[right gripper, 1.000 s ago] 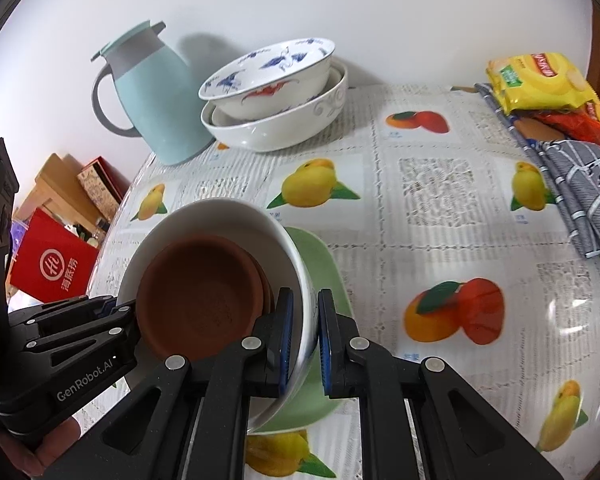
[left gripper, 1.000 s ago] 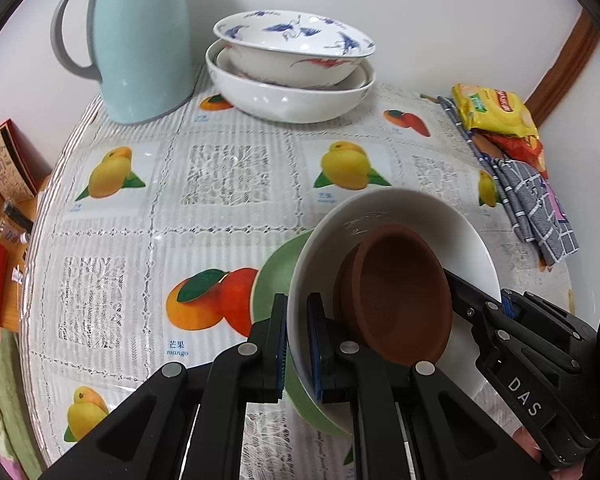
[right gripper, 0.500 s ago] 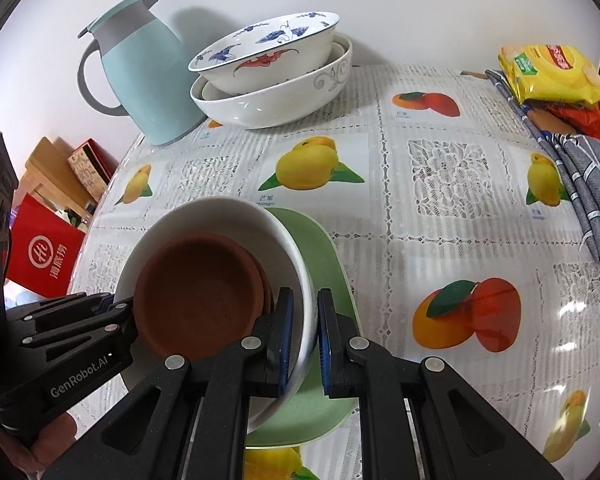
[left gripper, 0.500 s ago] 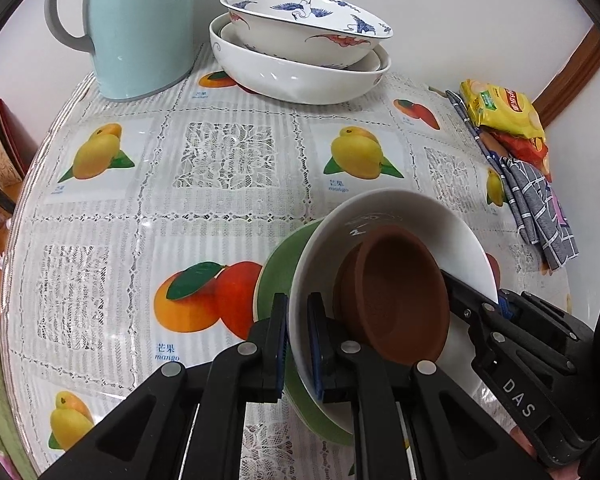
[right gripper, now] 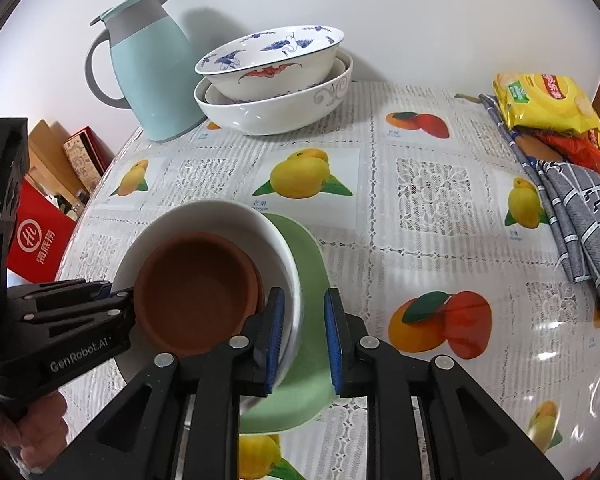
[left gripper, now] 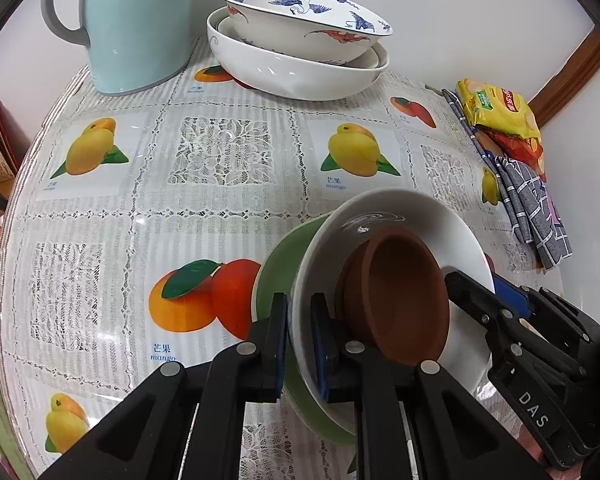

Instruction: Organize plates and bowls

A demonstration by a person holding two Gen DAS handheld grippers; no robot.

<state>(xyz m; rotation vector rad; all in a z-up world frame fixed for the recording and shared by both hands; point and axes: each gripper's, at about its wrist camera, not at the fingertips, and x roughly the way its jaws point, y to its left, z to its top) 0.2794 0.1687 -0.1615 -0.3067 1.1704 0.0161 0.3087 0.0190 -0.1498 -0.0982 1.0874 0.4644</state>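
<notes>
A: Black left gripper [left gripper: 300, 340]: state?
B: Jaws narrow, just opening, straddling the white bowl [left gripper: 440, 220] rim; contact unclear.
A: Right gripper [right gripper: 302, 336]?
B: Also just opening, pads clear of the rim.
A: Load?
B: Brown bowl [right gripper: 196, 292] nested in the white bowl, on a green plate [right gripper: 308, 264] on the tablecloth [right gripper: 420, 240]. Plate's near edge is hidden.

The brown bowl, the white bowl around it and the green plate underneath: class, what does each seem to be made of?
Brown bowl: probably unglazed terracotta, or matte plastic; dull surface, no highlights.
White bowl: likely glazed ceramic; smooth with a soft sheen.
Green plate: glazed ceramic or melamine; even colour, smooth finish. The look leaves it open.
</notes>
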